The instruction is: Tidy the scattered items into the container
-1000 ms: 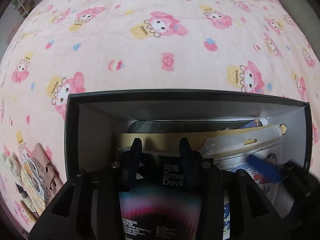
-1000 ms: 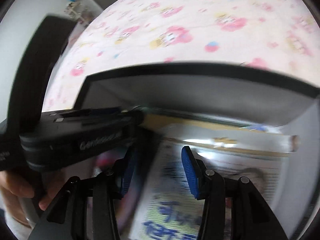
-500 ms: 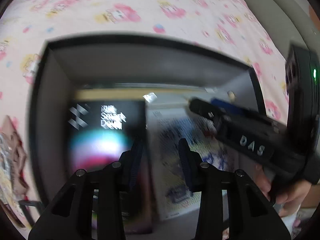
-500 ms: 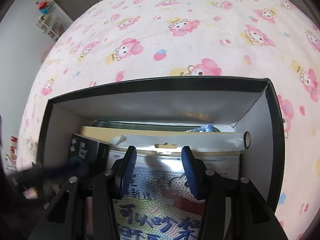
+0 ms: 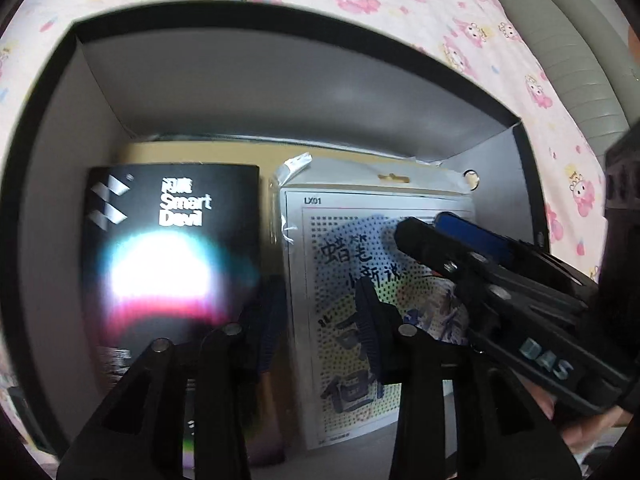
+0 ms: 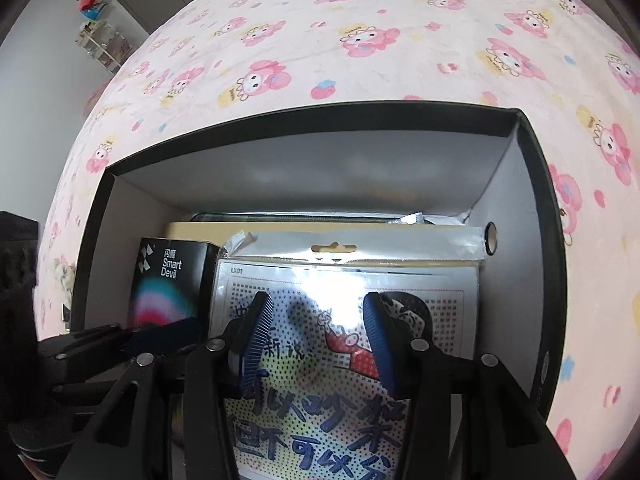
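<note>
A black box [image 5: 280, 20] [image 6: 320, 120] with grey inner walls stands on the bed. Inside it, a black "Smart Devil" package [image 5: 172, 240] [image 6: 168, 280] lies flat on the left. A clear-bagged cartoon sticker pack [image 5: 340, 240] [image 6: 348, 272] lies beside it on the right. Both rest on a tan card [image 5: 192, 152]. My left gripper [image 5: 320, 320] hangs open above the seam between the two packs, gripping nothing. My right gripper [image 6: 318, 332] [image 5: 440, 236] is open over the sticker pack, its fingers clear of it. The left gripper [image 6: 160, 336] shows at the lower left of the right wrist view.
A pink cartoon-print bedspread [image 6: 360, 40] surrounds the box. Grey padded furniture [image 5: 560, 40] lies beyond the bed's right edge. A shelf with small items [image 6: 100, 40] stands by the far wall. A person's hand [image 5: 580, 428] holds the right gripper's handle.
My left gripper swung right and tipped down over the box, leaving the black package to its left. In the right wrist view the left gripper dropped to the lower left corner.
</note>
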Action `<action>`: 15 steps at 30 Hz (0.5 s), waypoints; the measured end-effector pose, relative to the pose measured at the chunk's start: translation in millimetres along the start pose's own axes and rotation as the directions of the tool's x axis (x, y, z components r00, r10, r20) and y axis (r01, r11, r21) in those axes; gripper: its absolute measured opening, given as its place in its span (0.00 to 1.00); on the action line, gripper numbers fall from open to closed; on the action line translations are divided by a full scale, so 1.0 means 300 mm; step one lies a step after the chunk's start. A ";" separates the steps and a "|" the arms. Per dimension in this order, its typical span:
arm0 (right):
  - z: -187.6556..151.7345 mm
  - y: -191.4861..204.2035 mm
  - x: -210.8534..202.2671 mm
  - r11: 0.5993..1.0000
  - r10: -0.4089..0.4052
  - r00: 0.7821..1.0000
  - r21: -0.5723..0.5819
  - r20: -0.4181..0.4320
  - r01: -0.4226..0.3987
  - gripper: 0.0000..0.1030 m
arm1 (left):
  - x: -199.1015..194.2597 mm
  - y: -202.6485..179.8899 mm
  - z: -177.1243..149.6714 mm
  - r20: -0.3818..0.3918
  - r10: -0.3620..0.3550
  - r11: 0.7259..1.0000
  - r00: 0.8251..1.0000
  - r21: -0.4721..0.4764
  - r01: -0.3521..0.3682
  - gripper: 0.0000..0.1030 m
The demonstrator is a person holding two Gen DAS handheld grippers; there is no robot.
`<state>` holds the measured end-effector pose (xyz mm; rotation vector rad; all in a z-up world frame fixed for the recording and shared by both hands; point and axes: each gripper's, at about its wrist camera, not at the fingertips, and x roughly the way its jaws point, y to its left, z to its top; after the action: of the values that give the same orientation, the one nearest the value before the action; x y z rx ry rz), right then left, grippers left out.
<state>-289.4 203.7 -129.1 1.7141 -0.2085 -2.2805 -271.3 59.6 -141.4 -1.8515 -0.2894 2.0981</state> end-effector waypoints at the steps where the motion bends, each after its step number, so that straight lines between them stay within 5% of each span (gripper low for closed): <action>1: -0.004 -0.005 -0.005 1.000 0.001 1.000 0.006 0.000 -0.001 0.42 | 0.004 -0.002 -0.001 0.003 -0.005 1.000 1.000 0.006 0.005 0.40; 7: -0.010 -0.028 -0.031 0.998 0.043 0.999 0.041 0.013 -0.043 0.43 | -0.055 -0.005 0.026 0.006 -0.012 0.999 1.000 0.045 0.011 0.42; 10: 0.011 -0.041 -0.038 0.995 0.072 0.997 0.066 0.039 -0.074 0.44 | -0.094 0.008 0.070 0.075 0.097 0.993 0.993 0.059 -0.101 0.42; 15: 0.036 -0.031 -0.001 0.999 0.044 0.999 0.029 0.018 -0.045 0.44 | -0.100 0.076 0.162 0.121 0.179 0.983 0.976 0.007 -0.181 0.42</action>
<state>-300.9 212.1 -128.3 1.6870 -0.2818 -2.2718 -318.7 30.3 -115.4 -1.8046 -0.1343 2.3300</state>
